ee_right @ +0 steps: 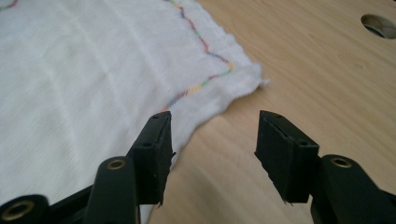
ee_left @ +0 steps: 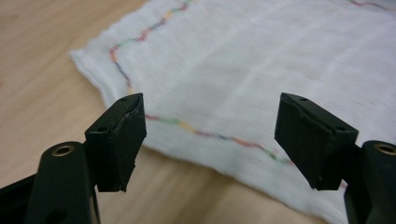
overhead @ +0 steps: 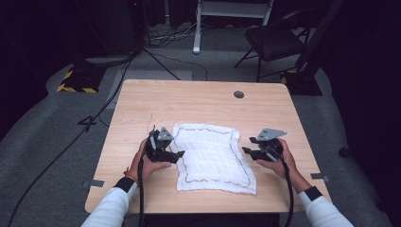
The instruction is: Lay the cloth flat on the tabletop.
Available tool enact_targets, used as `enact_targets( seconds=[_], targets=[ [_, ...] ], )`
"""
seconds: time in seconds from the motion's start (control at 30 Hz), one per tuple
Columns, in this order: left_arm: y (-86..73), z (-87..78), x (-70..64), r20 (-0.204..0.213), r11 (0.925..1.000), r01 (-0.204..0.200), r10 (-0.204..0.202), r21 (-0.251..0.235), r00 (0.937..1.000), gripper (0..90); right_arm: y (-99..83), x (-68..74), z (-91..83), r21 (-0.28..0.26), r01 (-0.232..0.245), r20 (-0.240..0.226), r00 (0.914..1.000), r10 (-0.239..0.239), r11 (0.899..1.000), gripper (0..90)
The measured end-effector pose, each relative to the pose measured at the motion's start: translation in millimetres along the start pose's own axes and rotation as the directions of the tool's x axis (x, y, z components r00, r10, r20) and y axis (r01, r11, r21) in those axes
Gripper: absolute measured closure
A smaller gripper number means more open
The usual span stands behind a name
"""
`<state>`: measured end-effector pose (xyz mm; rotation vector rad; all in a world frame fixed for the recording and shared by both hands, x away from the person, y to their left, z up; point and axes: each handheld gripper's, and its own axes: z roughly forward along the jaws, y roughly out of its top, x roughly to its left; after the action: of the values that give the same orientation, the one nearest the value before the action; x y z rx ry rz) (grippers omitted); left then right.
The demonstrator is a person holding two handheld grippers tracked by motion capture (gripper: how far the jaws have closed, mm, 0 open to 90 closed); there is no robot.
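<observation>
High view: 1 white cloth (overhead: 213, 158) flat, mid-table (overhead: 198, 97), w/ 2 grippers: left gripper (overhead: 174, 155) at its left edge, right gripper (overhead: 247, 151) at its right edge.
Left gripper view: jaws wide apart, nothing held, over the stitched hem.
Right gripper view: jaws apart, nothing held, beside the cloth corner; 1 hole (ee_right: 379, 24) in table.

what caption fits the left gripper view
Open left tongs hover over the white woven cloth's rainbow-stitched edge on the light wooden table.

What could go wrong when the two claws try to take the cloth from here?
The cloth lies flat on the table, so an open claw may close on nothing or scrape wood. The left claw is over the edge, but the right claw is mostly beside it and could miss.
</observation>
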<state>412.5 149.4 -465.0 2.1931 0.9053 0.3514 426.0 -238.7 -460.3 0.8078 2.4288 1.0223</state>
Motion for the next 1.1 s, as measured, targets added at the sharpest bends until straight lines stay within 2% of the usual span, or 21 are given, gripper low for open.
enact_targets(
  seconds=[0.07, 0.1, 0.17, 0.2, 0.23, 0.27, 0.33, 0.43, 0.53, 0.57, 0.6, 0.67, 0.7, 0.77, 0.87, 0.9, 0.93, 0.97, 1.0, 1.03, 1.1],
  targets=[
    [4.9, 7.0, 6.1, -0.028, 0.9999, -0.005, 0.006, 0.01, 0.9996, 25.0, 11.3, -5.5, 14.1, 0.006, -0.004, -0.001, 1.0, 0.004, 1.0, 44.7],
    [7.6, 11.3, 10.3, -0.028, 0.9998, 0.01, -0.01, 0.014, 0.9996, 25.0, 11.3, -5.5, 14.1, 0.006, -0.004, -0.001, 1.0, 0.004, 1.0, 44.7],
    [11.7, 19.0, 18.0, -0.04, 0.9998, 0.012, -0.012, 0.016, 0.9991, 25.0, 16.9, -10.1, 25.1, 0.02, -0.032, -0.02, 0.9993, 0.033, 0.999, 42.4],
    [13.8, 23.4, 21.1, -0.038, 0.9993, 0.026, -0.025, 0.025, 0.9989, 24.9, 18.3, -11.7, 30.1, 0.028, -0.033, -0.019, 0.9993, 0.033, 0.999, 42.5],
    [15.7, 27.2, 24.1, -0.041, 0.9991, 0.026, -0.024, 0.033, 0.9989, 25.1, 19.2, -12.5, 34.6, 0.038, -0.032, 0.001, 0.9995, 0.032, 0.999, 42.6],
    [17.0, 31.3, 25.6, -0.061, 0.9991, 0.02, -0.017, 0.037, 0.998, 25.4, 19.5, -13.8, 38.8, 0.039, -0.039, -0.001, 0.9992, 0.039, 0.999, 42.8],
    [18.4, 37.6, 29.2, -0.061, 0.9978, 0.025, -0.022, 0.062, 0.9979, 27.9, 20.0, -16.9, 45.4, 0.043, -0.071, -0.017, 0.9973, 0.072, 0.997, 42.7],
    [18.3, 43.1, 37.3, -0.074, 0.9961, 0.046, -0.04, 0.075, 0.9964, 31.3, 21.6, -19.3, 54.7, 0.074, -0.059, 0.012, 0.9982, 0.058, 0.996, 43.7],
    [16.1, 45.1, 45.0, -0.096, 0.9947, 0.074, -0.067, 0.071, 0.9931, 35.2, 20.0, -23.4, 62.0, 0.087, -0.079, 0.024, 0.9967, 0.077, 0.993, 45.6],
    [14.3, 47.3, 48.2, -0.097, 0.994, 0.068, -0.06, 0.085, 0.9935, 38.5, 18.4, -24.1, 67.2, 0.114, -0.082, 0.025, 0.9965, 0.08, 0.99, 48.5],
    [14.3, 47.3, 48.2, -0.097, 0.994, 0.068, -0.06, 0.085, 0.9935, 41.5, 17.8, -25.0, 68.0, 0.106, -0.092, 0.007, 0.9958, 0.091, 0.99, 51.0],
    [12.6, 49.1, 51.2, -0.064, 0.9919, 0.092, -0.087, 0.088, 0.9942, 42.8, 18.0, -25.2, 68.3, 0.106, -0.092, 0.004, 0.9957, 0.092, 0.99, 51.4],
    [13.1, 49.5, 53.0, -0.045, 0.9914, 0.1, -0.096, 0.084, 0.9943, 46.9, 18.4, -25.0, 68.3, 0.108, -0.088, -0.001, 0.9961, 0.088, 0.99, 55.8],
    [14.8, 50.3, 54.7, -0.028, 0.9918, 0.094, -0.091, 0.087, 0.9954, 52.1, 18.7, -24.4, 68.2, 0.108, -0.075, -0.034, 0.9963, 0.079, 0.991, 65.2],
    [18.9, 52.9, 56.3, 0.004, 0.9924, 0.08, -0.081, 0.094, 0.9967, 66.1, 19.7, -22.5, 69.0, 0.103, -0.062, -0.055, 0.9962, 0.068, 0.993, 80.3],
    [20.3, 54.3, 56.3, 0.009, 0.9934, 0.068, -0.069, 0.092, 0.9975, 74.1, 21.4, -20.6, 69.1, 0.107, -0.034, -0.025, 0.999, 0.037, 0.994, 85.9],
    [22.3, 55.5, 55.0, 0.006, 0.9937, 0.059, -0.059, 0.096, 0.9982, 74.1, 21.4, -20.6, 69.1, 0.107, -0.034, -0.025, 0.999, 0.037, 0.994, 85.9],
    [24.8, 56.5, 54.0, -0.001, 0.9941, 0.034, -0.034, 0.103, 0.9994, 78.2, 23.4, -22.1, 65.8, 0.09, -0.016, 0.015, 0.9998, 0.014, 0.996, 86.7],
    [27.4, 57.6, 52.8, -0.006, 0.9946, 0.02, -0.019, 0.102, 0.9998, 78.2, 23.4, -22.1, 65.8, 0.09, -0.016, 0.015, 0.9998, 0.014, 0.996, 86.7],
    [31.3, 58.3, 52.8, 0.003, 0.9956, 0.014, -0.015, 0.093, 0.9999, 79.7, 24.3, -24.1, 62.7, 0.074, -0.023, 0.034, 0.9992, 0.02, 0.997, 86.8],
    [37.6, 59.2, 52.4, -0.006, 0.9976, 0.004, -0.004, 0.069, 1.0, 80.8, 27.0, -31.6, 56.8, 0.06, -0.04, 0.071, 0.9968, 0.036, 0.997, 86.8]
  ],
)
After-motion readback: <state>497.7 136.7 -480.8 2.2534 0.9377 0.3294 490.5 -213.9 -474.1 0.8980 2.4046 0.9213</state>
